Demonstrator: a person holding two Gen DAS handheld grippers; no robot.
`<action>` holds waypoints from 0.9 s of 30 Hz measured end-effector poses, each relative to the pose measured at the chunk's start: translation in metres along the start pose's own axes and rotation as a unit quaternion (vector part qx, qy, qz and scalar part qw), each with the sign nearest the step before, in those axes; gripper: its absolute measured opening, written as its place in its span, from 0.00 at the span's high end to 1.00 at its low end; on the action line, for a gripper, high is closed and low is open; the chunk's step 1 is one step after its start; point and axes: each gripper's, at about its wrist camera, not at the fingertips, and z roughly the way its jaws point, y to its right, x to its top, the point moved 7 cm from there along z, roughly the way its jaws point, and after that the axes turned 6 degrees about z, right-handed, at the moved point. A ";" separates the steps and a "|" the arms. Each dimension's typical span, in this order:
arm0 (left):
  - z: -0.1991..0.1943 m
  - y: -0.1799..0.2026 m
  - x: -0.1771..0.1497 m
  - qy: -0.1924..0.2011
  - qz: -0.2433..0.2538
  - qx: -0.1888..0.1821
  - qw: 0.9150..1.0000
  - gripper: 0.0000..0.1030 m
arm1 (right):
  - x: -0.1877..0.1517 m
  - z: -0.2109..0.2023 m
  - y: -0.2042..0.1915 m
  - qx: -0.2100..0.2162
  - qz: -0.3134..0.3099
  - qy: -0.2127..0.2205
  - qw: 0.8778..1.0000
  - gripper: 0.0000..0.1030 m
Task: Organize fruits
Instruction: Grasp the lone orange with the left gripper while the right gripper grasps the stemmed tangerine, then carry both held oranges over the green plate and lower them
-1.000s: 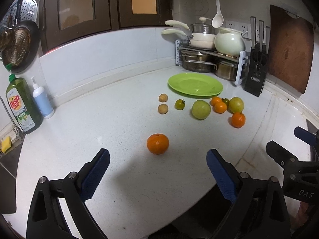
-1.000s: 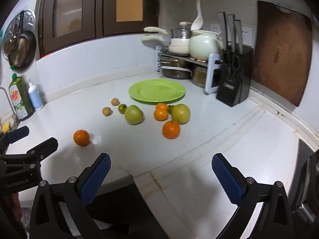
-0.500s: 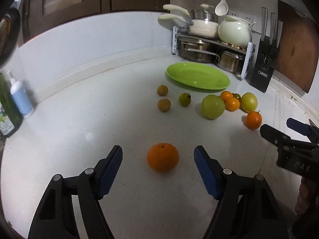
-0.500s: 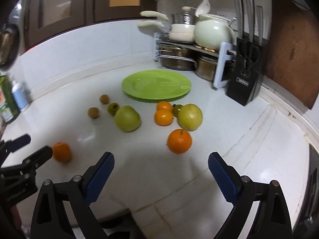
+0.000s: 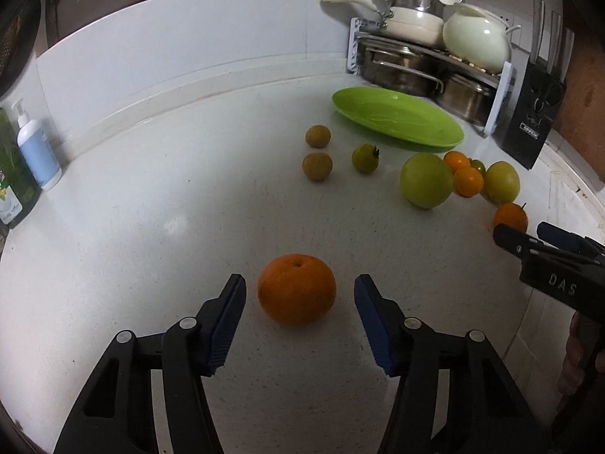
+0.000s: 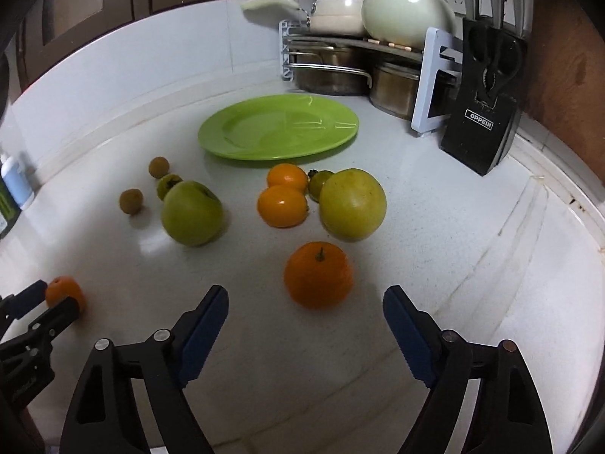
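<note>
An orange [image 5: 297, 289] lies on the white counter between the blue pads of my left gripper [image 5: 298, 302]. The jaws are closing, and a gap still shows on each side of the fruit. My right gripper [image 6: 304, 316] is also closing, with a stemmed orange [image 6: 318, 280] just ahead of its fingertips and untouched. Behind lie two green apples [image 6: 191, 212] [image 6: 352, 204], two small oranges [image 6: 281, 205], small green tomatoes [image 6: 320, 184], two brown round fruits [image 6: 131, 201] and an empty green plate [image 6: 278, 126].
A pot rack [image 6: 340, 64] with pans and a white teapot stands in the corner, a black knife block [image 6: 487, 106] beside it. Soap bottles [image 5: 38, 147] stand at the left wall. A wooden board [image 6: 563, 75] leans at the right.
Both grippers moved forward and down toward the fruit and narrowed their jaws. The near orange now sits between the left pads; the stemmed orange is much closer to the right gripper.
</note>
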 end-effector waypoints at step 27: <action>-0.001 0.012 0.022 0.001 0.033 -0.019 0.999 0.59 | 0.007 0.010 -0.004 0.029 -0.005 -0.014 0.999 0.58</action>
